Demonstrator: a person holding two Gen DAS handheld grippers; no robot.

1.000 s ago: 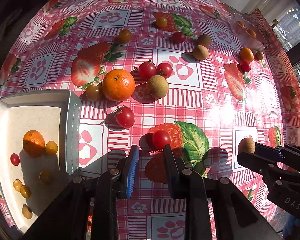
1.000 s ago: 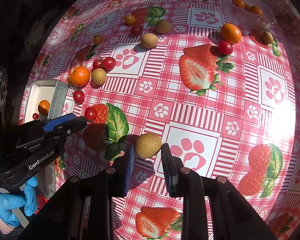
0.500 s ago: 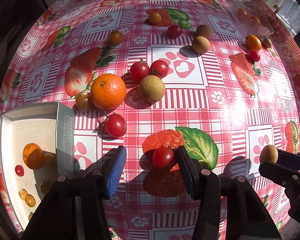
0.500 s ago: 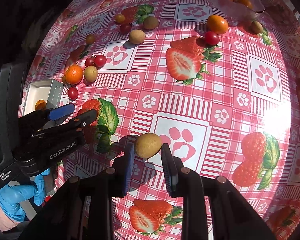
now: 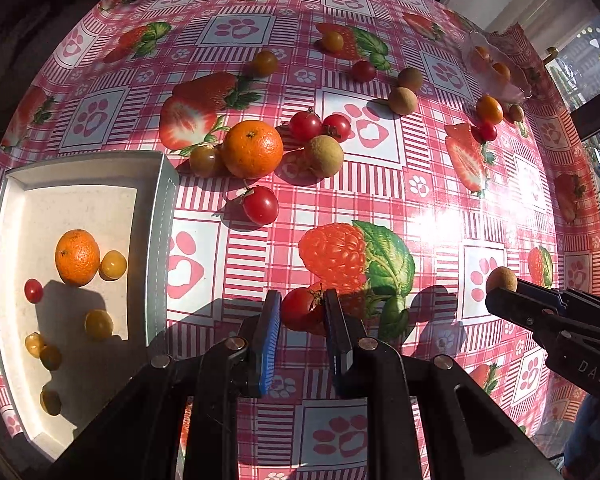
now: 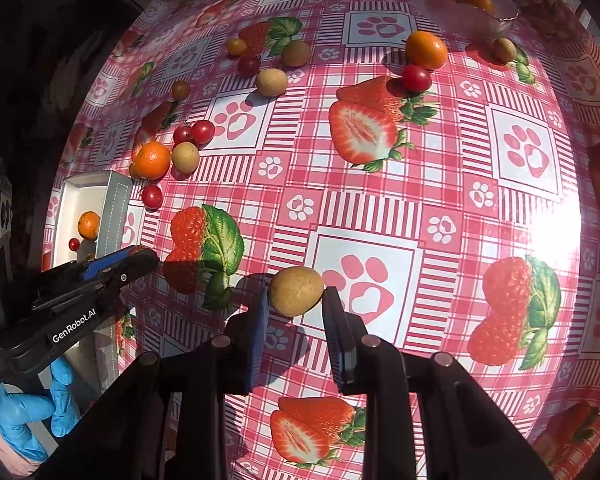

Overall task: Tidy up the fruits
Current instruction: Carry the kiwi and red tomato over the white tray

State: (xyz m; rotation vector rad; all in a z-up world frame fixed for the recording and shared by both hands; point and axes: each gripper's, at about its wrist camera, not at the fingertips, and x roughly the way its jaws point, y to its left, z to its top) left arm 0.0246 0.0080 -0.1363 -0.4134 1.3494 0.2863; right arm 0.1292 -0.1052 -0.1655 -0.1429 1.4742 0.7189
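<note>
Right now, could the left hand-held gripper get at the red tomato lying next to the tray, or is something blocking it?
Probably not yet: the left hand-held gripper is shut on another red tomato. Once that is released, the path to the tomato by the tray looks free over bare tablecloth.

a small round red cherry tomato (image 5: pixel 300 309) sits between blue pads; a tan round longan (image 6: pixel 296 291) sits between the other pads.

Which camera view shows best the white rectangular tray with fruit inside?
The left wrist view: the white rectangular tray lies near, with its floor open, an orange and small tomatoes countable inside. In the right wrist view the tray is small and far, partly hidden behind the left gripper.
</note>
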